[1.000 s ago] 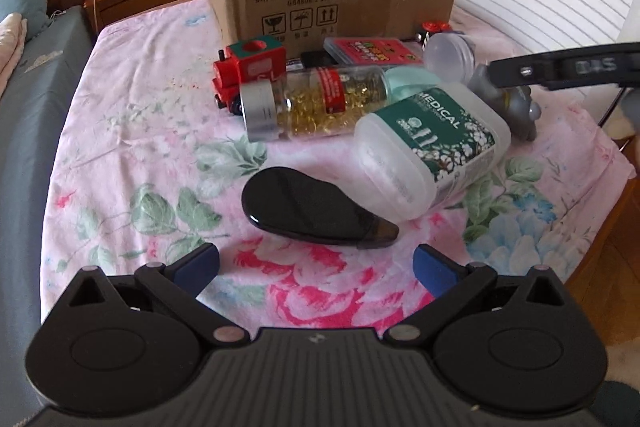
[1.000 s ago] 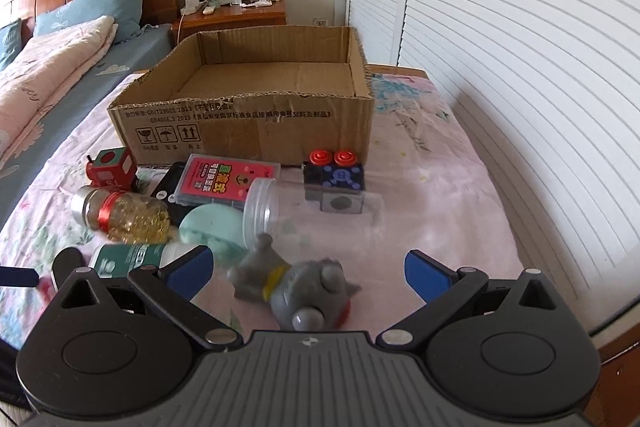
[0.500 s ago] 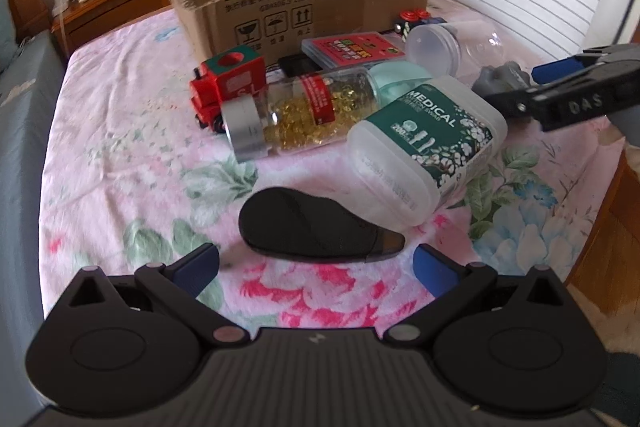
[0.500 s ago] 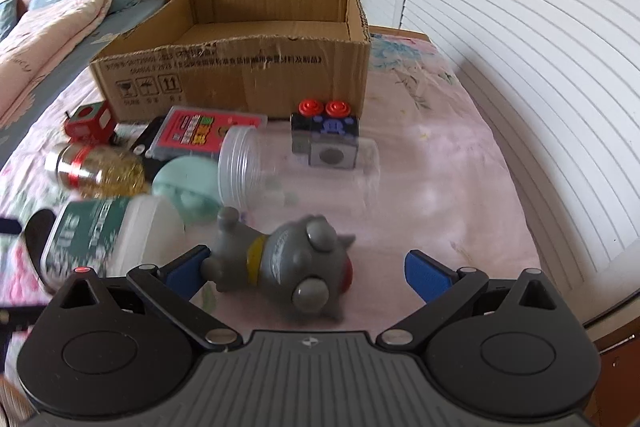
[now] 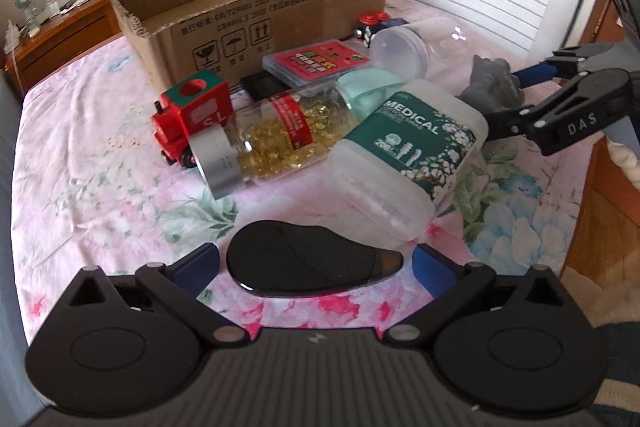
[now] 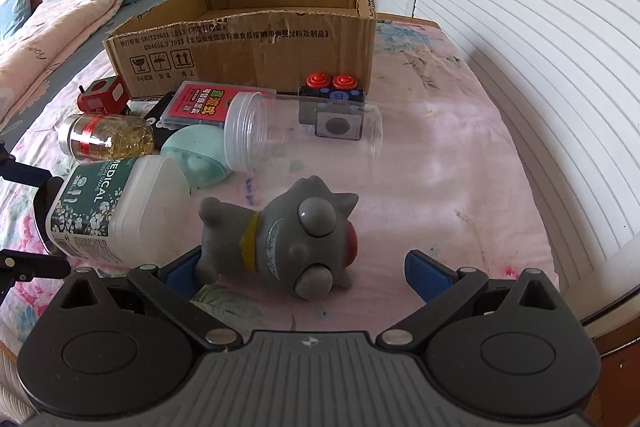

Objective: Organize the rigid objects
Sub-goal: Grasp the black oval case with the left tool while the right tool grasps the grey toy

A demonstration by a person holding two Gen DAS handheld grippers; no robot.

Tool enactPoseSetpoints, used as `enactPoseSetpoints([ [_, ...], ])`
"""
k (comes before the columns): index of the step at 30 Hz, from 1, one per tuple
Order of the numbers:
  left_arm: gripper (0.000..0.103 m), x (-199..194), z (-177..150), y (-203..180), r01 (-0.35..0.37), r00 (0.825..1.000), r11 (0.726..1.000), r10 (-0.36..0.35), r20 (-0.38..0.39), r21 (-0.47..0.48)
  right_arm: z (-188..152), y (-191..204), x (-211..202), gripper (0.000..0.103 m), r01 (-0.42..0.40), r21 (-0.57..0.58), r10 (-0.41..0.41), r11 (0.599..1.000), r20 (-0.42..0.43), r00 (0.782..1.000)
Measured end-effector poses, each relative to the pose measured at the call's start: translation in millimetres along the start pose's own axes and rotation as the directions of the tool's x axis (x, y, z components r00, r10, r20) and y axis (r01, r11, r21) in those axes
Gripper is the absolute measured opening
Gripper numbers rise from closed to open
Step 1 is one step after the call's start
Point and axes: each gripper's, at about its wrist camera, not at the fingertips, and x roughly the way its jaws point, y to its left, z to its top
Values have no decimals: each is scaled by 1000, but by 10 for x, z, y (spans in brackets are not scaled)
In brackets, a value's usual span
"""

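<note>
On the floral pink bedspread [image 5: 100, 163]: your rigid items lie in a loose cluster in front of the open brown cardboard box [image 6: 256, 39].
Left gripper [image 5: 316, 263]: you hold it low and level over the bed's near edge, jaws spread wide and gripping nothing; its blue pads [image 5: 200, 261] flank the ends of the flat black teardrop-shaped case [image 5: 304, 267].
Black case: it lies flat between your left fingers, just below the white plastic swab tub with the green "MEDICAL" label [image 5: 404, 155]; whether the pads touch it, you cannot tell.
Right gripper [image 6: 308, 267]: you hold it low, pointing toward the box, jaws wide apart with nothing clamped; from the left wrist view it reaches in from the right side.
Grey rubber cat-like toy with bulging eyes [image 6: 288, 239]: it lies on its side between your right fingers, its rear end against the left blue pad [image 6: 182, 271], well clear of the right one.
Swab tub: on its side, just left of the toy.
Clear bottle of yellow capsules with a silver cap [image 5: 264, 143]: on its side, resting against the tub and the red wooden toy train block [image 5: 192, 115].
Empty clear plastic jar [image 6: 296, 135]: on its side beyond the toy, beside a mint-green round case [image 6: 196, 159].
</note>
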Motion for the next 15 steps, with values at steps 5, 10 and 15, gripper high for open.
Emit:
enactPoseSetpoints([
  [5,100,-4,5,-9,24,1000,999,-24,0,29,36,25,1,103,9,-26,-9,1000,10,1000],
  [10,98,-4,19,0,11,1000,1000,-11,-2,4,69,65,4,103,13,-60,-11,998,23,1000],
  [15,91,-21,23,-17,-5,1000,1000,5,-2,-21,132,81,31,103,3,-60,-1,998,19,1000],
])
